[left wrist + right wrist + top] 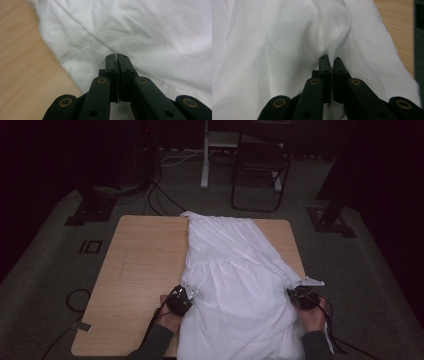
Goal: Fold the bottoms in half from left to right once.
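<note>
The left gripper point(117, 57) has its jaws pinched on a fold of the white dress point(235, 285) near its left edge; the right gripper point(331, 60) grips bunched fabric at the right edge. Both hands rest low at the near end of the wooden table point(140, 265), forearms cut off below. The dress's hem hangs past the near edge; bare wood lies left.

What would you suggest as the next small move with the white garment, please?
Probably lift both edges slightly together. The left tool and right tool are each shut on a pinch of the white garment, which lies flat on the wooden table.
</note>
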Demonstrator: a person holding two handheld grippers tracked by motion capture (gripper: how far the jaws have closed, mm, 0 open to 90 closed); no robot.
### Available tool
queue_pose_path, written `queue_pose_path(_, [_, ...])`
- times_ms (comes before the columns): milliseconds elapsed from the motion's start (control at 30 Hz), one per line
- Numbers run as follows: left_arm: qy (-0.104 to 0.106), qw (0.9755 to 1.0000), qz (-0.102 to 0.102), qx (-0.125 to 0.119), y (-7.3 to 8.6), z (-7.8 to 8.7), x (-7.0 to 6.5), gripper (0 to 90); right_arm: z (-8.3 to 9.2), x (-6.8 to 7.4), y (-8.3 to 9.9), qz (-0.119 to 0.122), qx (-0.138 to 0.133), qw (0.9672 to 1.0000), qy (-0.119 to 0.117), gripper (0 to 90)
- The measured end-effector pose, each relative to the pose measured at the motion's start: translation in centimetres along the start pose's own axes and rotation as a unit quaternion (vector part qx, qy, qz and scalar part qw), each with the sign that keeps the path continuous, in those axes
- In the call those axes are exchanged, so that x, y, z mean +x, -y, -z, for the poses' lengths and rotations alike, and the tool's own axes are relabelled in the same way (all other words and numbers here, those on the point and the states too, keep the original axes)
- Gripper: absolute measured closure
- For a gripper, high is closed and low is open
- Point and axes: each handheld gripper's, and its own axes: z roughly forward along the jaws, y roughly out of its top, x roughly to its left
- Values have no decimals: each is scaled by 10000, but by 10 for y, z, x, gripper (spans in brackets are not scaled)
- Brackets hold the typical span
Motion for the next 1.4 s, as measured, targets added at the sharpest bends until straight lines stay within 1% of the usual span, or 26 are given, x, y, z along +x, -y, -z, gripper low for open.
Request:
queue_pose_path(33, [-130, 9999, 59, 24, 0, -3, 8, 882, -2, 3, -3, 38, 4, 10000, -11, 880])
queue_pose_path(100, [-275, 9992, 291, 41, -1, -10, 28, 882, -8, 8, -10, 92, 11, 10000, -30, 880])
queue_pose_path(133, [-275, 9992, 291, 41, -1, -10, 28, 882, -8, 8, -10, 92, 11, 10000, -30, 880])
queue_pose_path(167, [-482, 9975, 515, 68, -3, -17, 48, 882, -11, 10, -13, 108, 10, 9999, -47, 880])
queue_pose_path(200, [-625, 9960, 629, 104, -5, -23, 61, 882, -19, 13, -22, 134, 9, 9999, -107, 880])
queue_pose_path(300, [-872, 9925, 838, 176, -9, -34, 87, 883, -31, 18, -38, 181, 51, 9997, -179, 880])
queue_pose_path(333, [-917, 9918, 867, 203, -11, -37, 93, 884, -36, 21, -44, 223, 69, 9996, -186, 880])
queue_pose_path(433, [-1024, 9881, 1128, 230, -16, -46, 113, 883, -48, 23, -57, 235, 62, 9996, -173, 879])
queue_pose_path(500, [-1057, 9862, 1250, 239, -20, -51, 121, 881, -56, 21, -65, 98, 28, 9997, -204, 877])
queue_pose_path(567, [-1059, 9855, 1302, 229, -23, -54, 126, 863, -63, 20, -72, 0, -6, 9998, -200, 875])
queue_pose_path(633, [-1019, 9851, 1372, 202, -23, -54, 128, 782, -67, 18, -76, -76, -12, 9998, -201, 862])
queue_pose_path(667, [-902, 9859, 1398, 161, -21, -52, 129, 719, -68, 17, -77, -124, 4, 9997, -218, 835])
queue_pose_path(700, [-827, 9865, 1407, 132, -19, -48, 129, 665, -67, 15, -78, -148, 35, 9997, -212, 767])
queue_pose_path(733, [-825, 9872, 1363, 74, -16, -42, 128, 636, -66, 13, -78, -159, 70, 9996, -228, 690])
queue_pose_path(800, [-701, 9879, 1368, -219, -6, -24, 125, 605, -60, 8, -75, -296, -45, 9984, -482, 614])
queue_pose_path(833, [-618, 9879, 1385, -338, -1, -14, 123, 593, -54, 7, -73, -361, -135, 9978, -544, 582])
queue_pose_path(900, [-565, 9890, 1280, -474, 13, 7, 116, 569, -42, 7, -69, -443, -306, 9961, -697, 538])
queue_pose_path(933, [-566, 9885, 1292, -539, 20, 19, 112, 558, -36, 8, -67, -415, -348, 9957, -754, 519])
queue_pose_path(967, [-475, 9880, 1343, -599, 29, 30, 108, 555, -29, 9, -64, -366, -413, 9956, -760, 510])
queue_pose_path(1000, [-387, 9889, 1278, -650, 37, 40, 104, 541, -22, 10, -61, -350, -487, 9949, -817, 502])
queue_pose_path(1033, [-413, 9897, 1184, -691, 46, 51, 99, 529, -16, 11, -58, -337, -543, 9939, -893, 492])
queue_pose_path(1067, [-438, 9896, 1155, -735, 54, 61, 94, 523, -10, 12, -54, -341, -587, 9933, -939, 485])
queue_pose_path(1133, [-314, 9897, 1144, -805, 71, 77, 86, 511, 1, 13, -45, -360, -684, 9926, -937, 476])
queue_pose_path(1200, [-261, 9902, 1090, -832, 84, 91, 78, 501, 5, 14, -35, -327, -636, 9923, -1007, 452])
queue_pose_path(1300, [26, 9911, 954, -930, 98, 103, 64, 482, 5, 16, -21, -298, -517, 9929, -1034, 427])
queue_pose_path(1400, [468, 9894, 867, -1064, 107, 109, 50, 468, 0, 19, -11, -235, -372, 9935, -1045, 444])
